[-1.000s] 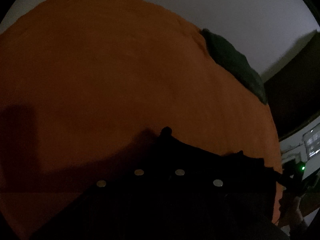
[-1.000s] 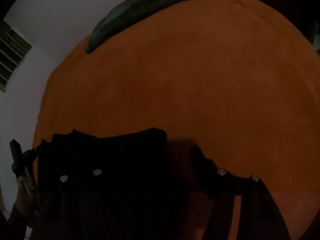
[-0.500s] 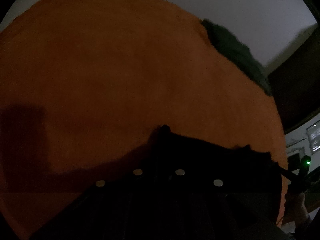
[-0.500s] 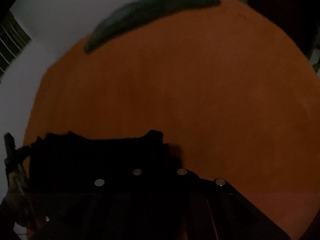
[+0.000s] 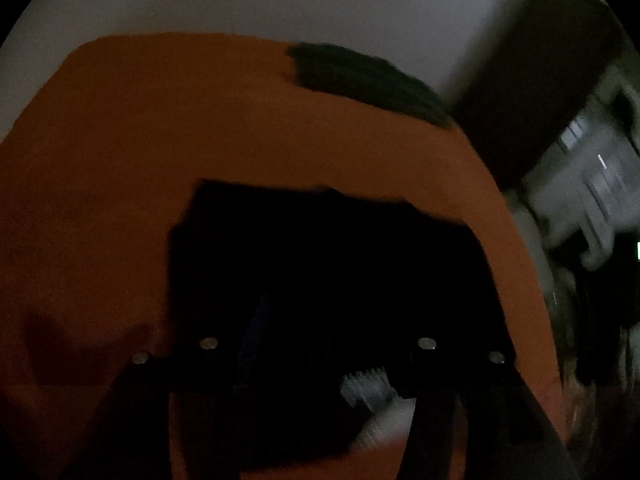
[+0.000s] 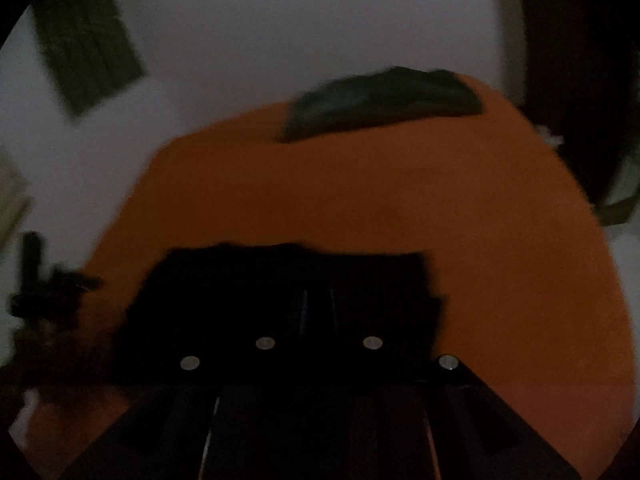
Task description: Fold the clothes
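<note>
folding goes best if the black garment [image 5: 320, 264] on the orange bedspread [image 5: 120, 160] gets laid flat with edges matched. left gripper [image 5: 316, 344] stands released, its jaws just opened, cloth below but unpinched. right gripper [image 6: 318, 342] looks nearly clenched; whether it pinches cloth cannot be told in the dark. a green pillow [image 6: 384, 100] lies well apart.
</note>
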A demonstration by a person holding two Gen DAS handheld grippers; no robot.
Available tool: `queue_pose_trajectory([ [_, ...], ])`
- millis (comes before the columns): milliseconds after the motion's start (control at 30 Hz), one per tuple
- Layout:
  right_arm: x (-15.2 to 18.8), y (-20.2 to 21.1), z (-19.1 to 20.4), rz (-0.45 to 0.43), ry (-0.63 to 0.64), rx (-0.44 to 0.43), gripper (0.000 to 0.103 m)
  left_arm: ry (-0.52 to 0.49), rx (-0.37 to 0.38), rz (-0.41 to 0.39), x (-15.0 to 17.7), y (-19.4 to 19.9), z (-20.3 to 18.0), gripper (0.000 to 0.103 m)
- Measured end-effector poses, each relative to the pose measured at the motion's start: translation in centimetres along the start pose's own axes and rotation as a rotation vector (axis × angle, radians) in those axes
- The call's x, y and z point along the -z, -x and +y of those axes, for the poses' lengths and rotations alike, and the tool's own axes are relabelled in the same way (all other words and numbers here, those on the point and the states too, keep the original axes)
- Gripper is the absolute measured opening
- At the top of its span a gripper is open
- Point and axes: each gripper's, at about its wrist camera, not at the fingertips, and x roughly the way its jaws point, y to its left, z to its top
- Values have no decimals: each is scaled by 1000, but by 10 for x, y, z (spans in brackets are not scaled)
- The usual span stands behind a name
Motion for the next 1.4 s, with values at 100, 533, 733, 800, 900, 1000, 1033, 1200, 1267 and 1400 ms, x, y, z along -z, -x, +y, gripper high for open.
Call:
queue_pose_trajectory([
  [100, 29, 23, 27, -29, -46, -125, 13, -55, 17, 12, 38, 3, -38, 54],
  [533, 172, -61, 80, 243, 39, 12, 29, -30, -41, 77, 128, -65, -59, 51],
  [733, 189, -70, 77, 302, 107, 57, 29, -68, -138, 164, 150, -99, -59, 51],
  [800, 194, -76, 71, 329, 118, 75, 27, -69, -148, 157, 153, -101, -59, 51],
  [900, 197, -79, 62, 334, 128, 88, 27, -84, -168, 148, 155, -100, -63, 51],
  [1000, 194, -72, 55, 324, 136, 90, 23, -94, -169, 127, 154, -92, -69, 51],
  [1033, 192, -67, 54, 312, 142, 77, 23, -100, -154, 119, 153, -90, -72, 51],
  [1200, 192, -58, 51, 310, 176, 9, 23, -120, -104, 123, 153, -92, -83, 51],
  [1267, 194, -61, 50, 329, 175, -1, 12, -115, -123, 138, 154, -97, -82, 51],
  [1400, 189, -61, 22, 349, 109, 51, 0, -100, -237, 137, 154, -97, -72, 52],
])
